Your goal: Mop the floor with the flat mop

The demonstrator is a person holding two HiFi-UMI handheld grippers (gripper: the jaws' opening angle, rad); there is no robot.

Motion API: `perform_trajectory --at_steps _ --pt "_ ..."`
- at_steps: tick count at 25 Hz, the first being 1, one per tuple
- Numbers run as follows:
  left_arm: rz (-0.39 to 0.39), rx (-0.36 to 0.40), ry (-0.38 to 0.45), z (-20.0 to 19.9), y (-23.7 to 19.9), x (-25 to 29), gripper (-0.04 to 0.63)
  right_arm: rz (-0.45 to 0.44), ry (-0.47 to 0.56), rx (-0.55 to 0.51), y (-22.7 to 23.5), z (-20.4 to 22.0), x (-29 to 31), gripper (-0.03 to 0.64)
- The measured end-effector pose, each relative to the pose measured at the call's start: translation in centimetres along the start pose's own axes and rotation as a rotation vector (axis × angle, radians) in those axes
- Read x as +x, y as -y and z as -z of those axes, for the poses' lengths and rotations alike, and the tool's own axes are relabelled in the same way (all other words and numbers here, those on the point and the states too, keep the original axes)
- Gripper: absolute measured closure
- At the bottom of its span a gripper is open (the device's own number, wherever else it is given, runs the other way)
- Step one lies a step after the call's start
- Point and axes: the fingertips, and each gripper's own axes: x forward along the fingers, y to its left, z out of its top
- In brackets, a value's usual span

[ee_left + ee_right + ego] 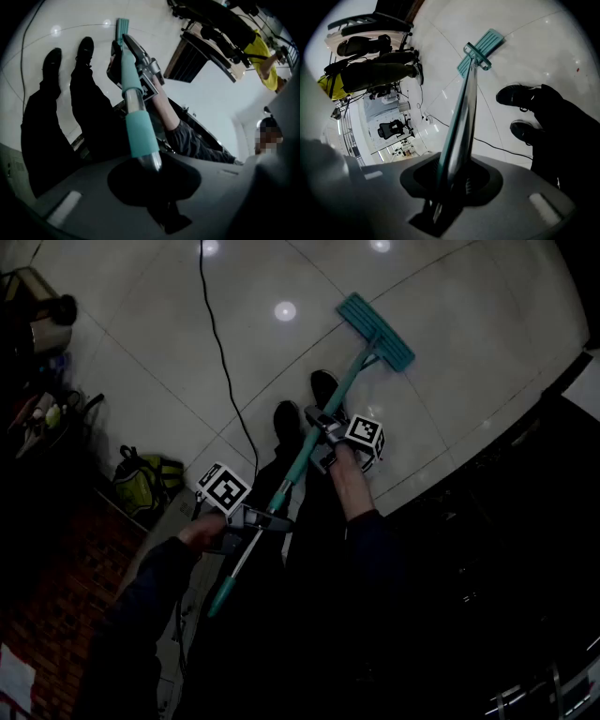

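You had both grippers clamped on the pole, neither with room to spare. The left gripper gripped the bare metal high up, just beside a teal sleeve. The right gripper gripped lower down, nearer the head. That wide spacing probably gave you leverage, the upper grip steering and the lower one pressing.

The head lay flat on the floor, out ahead of your shoes and slightly to your right. The pole slanted back from it across your body, and that slant is likely what kept the pad flat on the tiles. The tiles were glossy all over, so I could not tell wet from dry, nor whether the stroke was going out or coming back.

A black cable ran along the floor to your left and ended close to your left shoe, where a sweep to that side could snag it. A yellow-green bag sat by the dark clutter further left. Dark furniture closed off your right. That left open tile mostly ahead. Further off in the room stood an office chair, and a person in yellow sat at a desk, well apart from the mop.
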Motion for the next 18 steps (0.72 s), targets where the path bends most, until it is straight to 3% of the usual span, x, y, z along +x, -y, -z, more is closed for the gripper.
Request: perform_trajectory --at_steps 8,14,18 --pt "-0.030 0.034 -0.027 -7.4 2.4 1.6 0.534 -0.025 0.031 -0.014 -3.1 -8.5 -1.2 0.492" --pt "-0.106 0.069 -0.081 -15.9 5.1 5.7 0.537 -0.055 0.086 -0.019 -5.6 -18.9 -4.4 0.489" --pt "-0.090 0.064 -0.055 -22.7 8.7 9.1 0.535 -0.073 0.116 0.002 -7.6 -26.8 -7.1 0.489"
